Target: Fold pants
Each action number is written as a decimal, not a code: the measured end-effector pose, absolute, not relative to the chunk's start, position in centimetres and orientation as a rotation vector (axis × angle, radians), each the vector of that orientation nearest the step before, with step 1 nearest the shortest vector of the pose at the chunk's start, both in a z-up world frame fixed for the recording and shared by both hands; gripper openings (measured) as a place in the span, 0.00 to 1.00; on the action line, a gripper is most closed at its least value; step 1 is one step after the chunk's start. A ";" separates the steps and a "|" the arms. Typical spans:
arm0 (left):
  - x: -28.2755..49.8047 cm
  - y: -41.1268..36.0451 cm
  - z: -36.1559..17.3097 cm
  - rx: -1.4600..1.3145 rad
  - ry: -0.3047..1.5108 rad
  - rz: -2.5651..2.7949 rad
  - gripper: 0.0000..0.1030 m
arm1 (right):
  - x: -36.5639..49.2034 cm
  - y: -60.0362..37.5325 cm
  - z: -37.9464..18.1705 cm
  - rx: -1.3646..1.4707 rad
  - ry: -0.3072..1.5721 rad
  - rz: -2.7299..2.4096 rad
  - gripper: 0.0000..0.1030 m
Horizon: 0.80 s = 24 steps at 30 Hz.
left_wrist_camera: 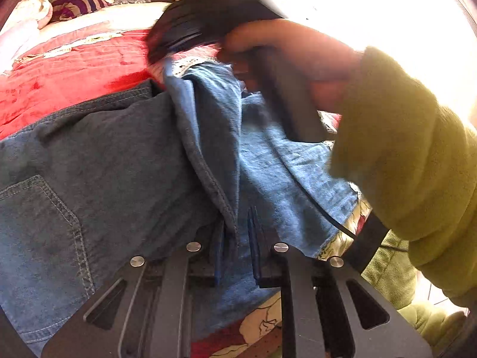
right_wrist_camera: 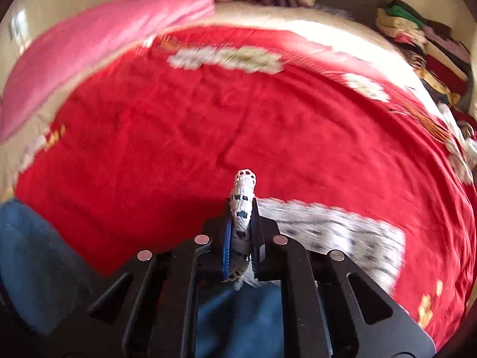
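Left hand-held gripper nearly closed, pinching a seam fold of the blue jeans that spread ahead and left of it on the red bedspread; right hand-held gripper clamped on white lace trim, denim just below its fingers.

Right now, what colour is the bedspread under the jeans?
Red, with white lace-like patches; the bedspread shows best in the right wrist view.

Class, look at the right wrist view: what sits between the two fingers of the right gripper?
In the right wrist view, the right gripper is shut on a strip of white crocheted lace, which pokes up past the fingertips. Blue denim shows below it.
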State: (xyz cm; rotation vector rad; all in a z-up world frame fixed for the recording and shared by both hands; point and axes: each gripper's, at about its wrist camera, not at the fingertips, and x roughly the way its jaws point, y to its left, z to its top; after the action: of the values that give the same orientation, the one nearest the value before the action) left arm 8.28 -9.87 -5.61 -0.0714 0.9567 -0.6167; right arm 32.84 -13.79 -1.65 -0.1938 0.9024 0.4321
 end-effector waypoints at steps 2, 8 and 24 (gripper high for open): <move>8.5 -9.5 -5.6 -0.080 0.953 -0.606 0.14 | 31.8 -16.7 -0.2 -0.129 0.869 0.418 0.05; 9.2 -8.4 -5.3 -0.088 0.919 -0.559 0.13 | 28.1 -25.4 2.9 0.046 0.802 0.353 0.04; 5.8 -8.8 -2.8 0.071 0.834 -0.617 0.04 | 12.8 -36.4 -2.4 0.381 0.867 0.257 0.05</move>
State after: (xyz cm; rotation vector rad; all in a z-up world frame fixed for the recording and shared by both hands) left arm 5.80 -8.80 -2.80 0.0709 0.8343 -0.6171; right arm 12.78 -36.37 -2.39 0.3809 0.8666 0.2569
